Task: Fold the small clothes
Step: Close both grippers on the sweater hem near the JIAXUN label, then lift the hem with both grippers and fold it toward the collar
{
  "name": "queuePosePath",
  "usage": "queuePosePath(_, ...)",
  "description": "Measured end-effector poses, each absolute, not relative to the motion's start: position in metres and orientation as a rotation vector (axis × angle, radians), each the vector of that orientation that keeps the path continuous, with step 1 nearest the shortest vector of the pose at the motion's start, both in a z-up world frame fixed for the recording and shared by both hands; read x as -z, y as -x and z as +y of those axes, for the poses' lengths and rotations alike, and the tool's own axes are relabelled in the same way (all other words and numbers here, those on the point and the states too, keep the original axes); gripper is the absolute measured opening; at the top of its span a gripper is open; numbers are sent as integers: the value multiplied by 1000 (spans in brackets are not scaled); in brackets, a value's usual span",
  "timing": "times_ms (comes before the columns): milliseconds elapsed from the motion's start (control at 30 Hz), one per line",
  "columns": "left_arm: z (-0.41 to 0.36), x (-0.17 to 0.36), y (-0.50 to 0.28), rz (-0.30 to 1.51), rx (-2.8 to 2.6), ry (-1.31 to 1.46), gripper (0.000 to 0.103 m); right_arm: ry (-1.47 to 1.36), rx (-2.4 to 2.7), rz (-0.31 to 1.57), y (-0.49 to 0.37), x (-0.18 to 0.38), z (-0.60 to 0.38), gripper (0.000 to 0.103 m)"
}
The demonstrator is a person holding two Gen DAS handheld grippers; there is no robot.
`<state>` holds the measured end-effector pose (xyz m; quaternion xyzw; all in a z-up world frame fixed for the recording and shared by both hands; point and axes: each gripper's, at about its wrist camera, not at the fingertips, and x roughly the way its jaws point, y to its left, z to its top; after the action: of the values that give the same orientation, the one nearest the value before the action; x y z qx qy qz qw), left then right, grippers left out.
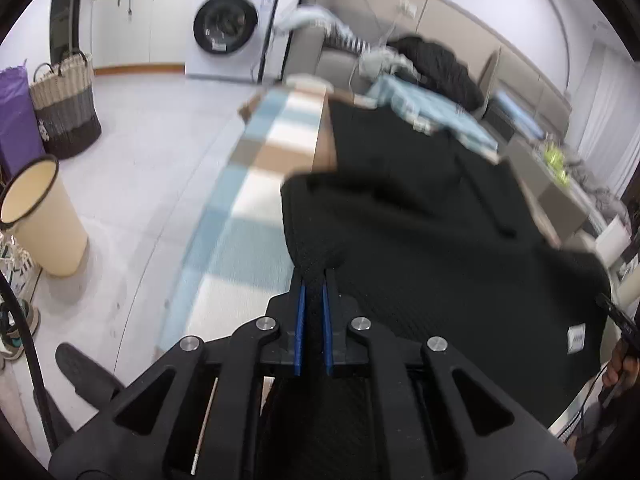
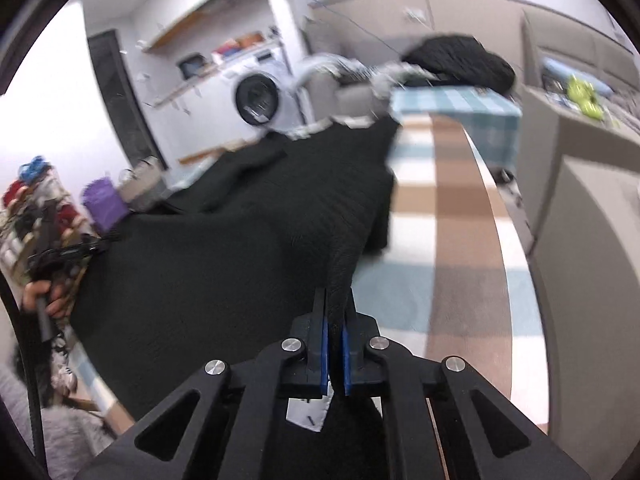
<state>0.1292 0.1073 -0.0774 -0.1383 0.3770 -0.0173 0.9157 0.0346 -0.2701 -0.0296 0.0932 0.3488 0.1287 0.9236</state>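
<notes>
A black garment [image 1: 420, 240] is stretched over the checked tablecloth [image 1: 260, 200], lifted at its near edge. My left gripper [image 1: 314, 276] is shut on one near corner of it. My right gripper [image 2: 335, 296] is shut on the other near corner of the black garment [image 2: 240, 220]; a white label [image 2: 308, 412] hangs below the jaws. In the right wrist view the left gripper [image 2: 68, 256] shows at the far left, holding the cloth. The checked tablecloth [image 2: 448, 220] lies bare to the right of the garment.
A pile of light blue clothes [image 1: 432, 108] and a black bundle [image 1: 436, 64] lie at the table's far end. A washing machine [image 1: 232, 24], woven basket [image 1: 66, 108] and cream bin [image 1: 44, 216] stand on the floor to the left. A grey sofa [image 2: 580, 184] is on the right.
</notes>
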Motion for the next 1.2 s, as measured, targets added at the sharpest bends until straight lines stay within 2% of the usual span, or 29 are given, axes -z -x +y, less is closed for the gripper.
queuePosePath(200,107,44,-164,693,40,289,5,-367,-255,523,-43,-11,-289,5)
queuePosePath(467,91,66,-270,803,-61,256,5,-360,43,657,-148,15,-286,5)
queuePosePath(567,84,84,-292,893,-118,227,6,-349,88,776,-175,34,-285,12)
queuePosePath(600,82,86,-294,902,-120,220,11,-337,90,787,-178,36,-286,22)
queuePosePath(633,80,87,-294,904,-122,204,19,-308,105,795,-178,37,-285,43)
queuePosePath(667,78,87,-294,901,-136,185,24,-297,118,788,-174,38,-287,52)
queuePosePath(700,77,86,-293,894,-147,171,40,-301,121,773,-170,38,-290,58)
queuePosePath(733,76,85,-293,889,-150,165,52,-309,117,762,-167,36,-293,58)
queuePosePath(767,76,85,-293,883,-149,161,54,-314,107,763,-166,36,-295,58)
queuePosePath(1067,77,82,-283,899,-147,134,55,-302,84,771,-170,26,-291,62)
queuePosePath(1200,74,77,-282,898,-146,111,55,-281,56,773,-175,23,-283,70)
